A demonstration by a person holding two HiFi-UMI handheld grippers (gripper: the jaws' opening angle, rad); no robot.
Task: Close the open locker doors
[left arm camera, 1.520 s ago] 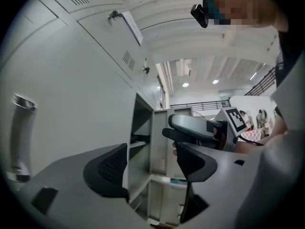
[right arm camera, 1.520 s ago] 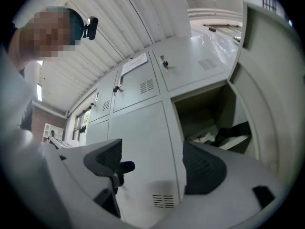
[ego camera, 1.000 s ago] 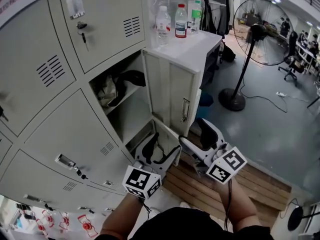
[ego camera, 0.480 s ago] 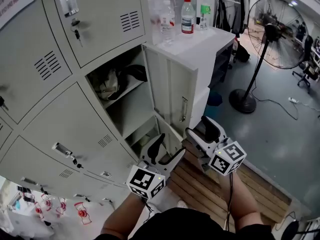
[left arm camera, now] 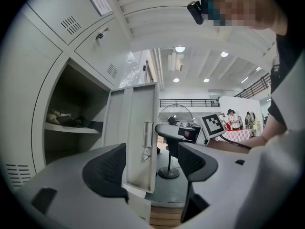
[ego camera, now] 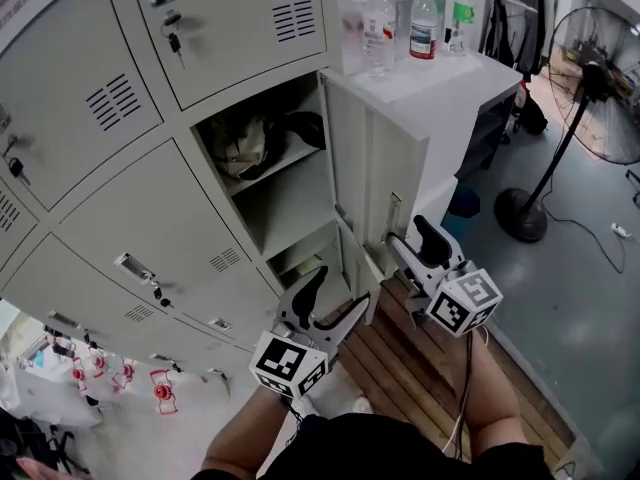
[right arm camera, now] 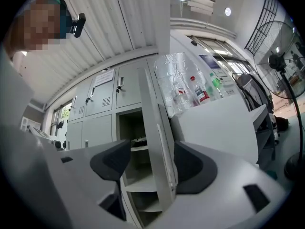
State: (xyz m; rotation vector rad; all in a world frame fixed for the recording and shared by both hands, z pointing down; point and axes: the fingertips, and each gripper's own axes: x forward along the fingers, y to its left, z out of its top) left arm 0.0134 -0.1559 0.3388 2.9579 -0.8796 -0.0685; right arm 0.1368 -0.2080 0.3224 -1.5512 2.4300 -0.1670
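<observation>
The upper open locker door point(ego camera: 368, 158) swings out from a compartment holding a dark bag point(ego camera: 250, 140) on a shelf. Below it a smaller open door point(ego camera: 352, 263) hangs out too. My right gripper point(ego camera: 408, 233) is at the upper door's free edge by the latch point(ego camera: 393, 211). In the right gripper view that door's edge point(right arm camera: 156, 128) stands between the jaws of my right gripper point(right arm camera: 150, 163), which have just been closing; the left pad is clear of it. My left gripper point(ego camera: 340, 290) is open beside the lower door. The upper door's bottom corner point(left arm camera: 138, 187) shows between the pads of my left gripper point(left arm camera: 150, 166).
A white cabinet point(ego camera: 455, 93) with bottles point(ego camera: 425, 23) stands right behind the open door. A standing fan point(ego camera: 590, 83) is at the far right. Wooden slats point(ego camera: 420, 368) lie on the floor under my arms. Closed lockers with keys point(ego camera: 175, 40) fill the left.
My right gripper has moved left up to the upper door's free edge and its jaws have narrowed. The left gripper has sunk a little beside the lower door.
</observation>
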